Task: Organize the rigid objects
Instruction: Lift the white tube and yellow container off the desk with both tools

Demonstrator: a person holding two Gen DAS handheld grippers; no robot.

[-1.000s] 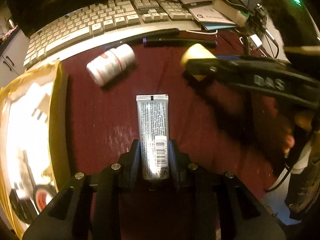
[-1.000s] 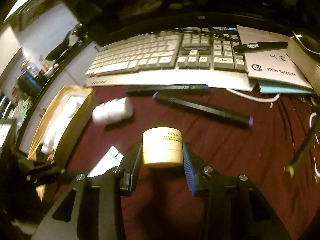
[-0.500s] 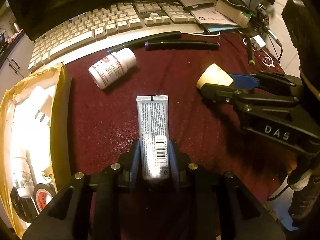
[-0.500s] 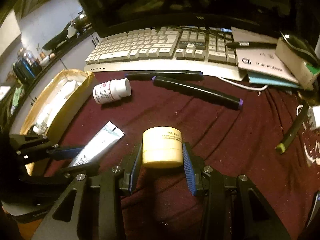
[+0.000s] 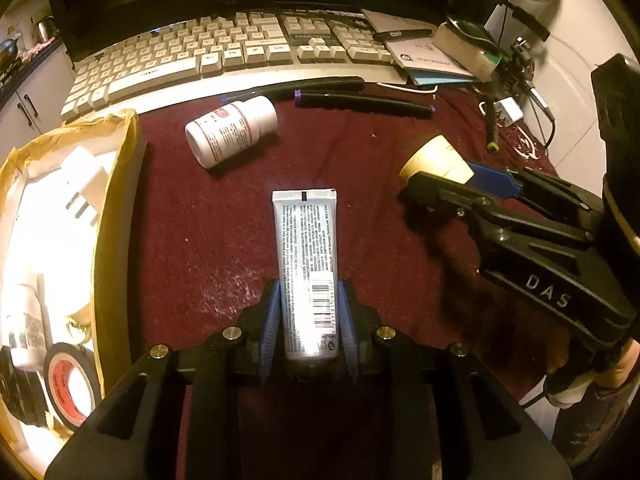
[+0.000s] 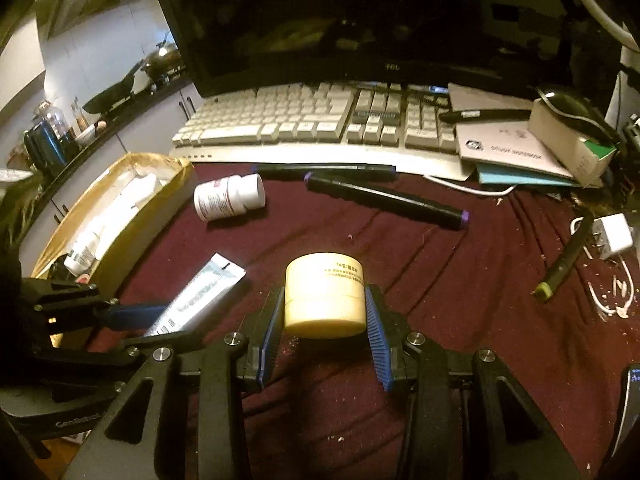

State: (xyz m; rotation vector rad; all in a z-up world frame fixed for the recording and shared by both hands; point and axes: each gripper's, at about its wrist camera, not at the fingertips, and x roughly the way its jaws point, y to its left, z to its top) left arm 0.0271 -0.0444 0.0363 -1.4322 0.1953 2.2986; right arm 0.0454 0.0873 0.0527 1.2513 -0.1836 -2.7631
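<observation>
Tube [image 5: 309, 268] and jar [image 6: 325, 295] are each caught in a gripper above the dark red cloth [image 5: 208, 232] that covers the desk. From where the left gripper [image 5: 307, 330] looks out, its two blue pads are clamped on the capped end of the silver tube, whose flat crimped end points toward the keyboard [image 5: 224, 56]. Off to that gripper's right, the right gripper [image 6: 325, 322] has its pads pressed on either side of the squat pale-yellow jar, the printed band near the jar's top facing away. Whether either thing is touching the cloth or held just above it I cannot tell. A white pill bottle [image 5: 231, 131] lies on its side on the cloth, between the tube and the keyboard. Two black markers [image 6: 386, 201] with purple ends lie just in front of the keyboard, close to each other. At the left edge of the cloth sits an open cardboard box [image 5: 120, 184] lined with white; a roll of black tape [image 5: 68, 384] and a small white bottle lie in its near end. A notebook [image 6: 504, 148] rests at the keyboard's right end.
</observation>
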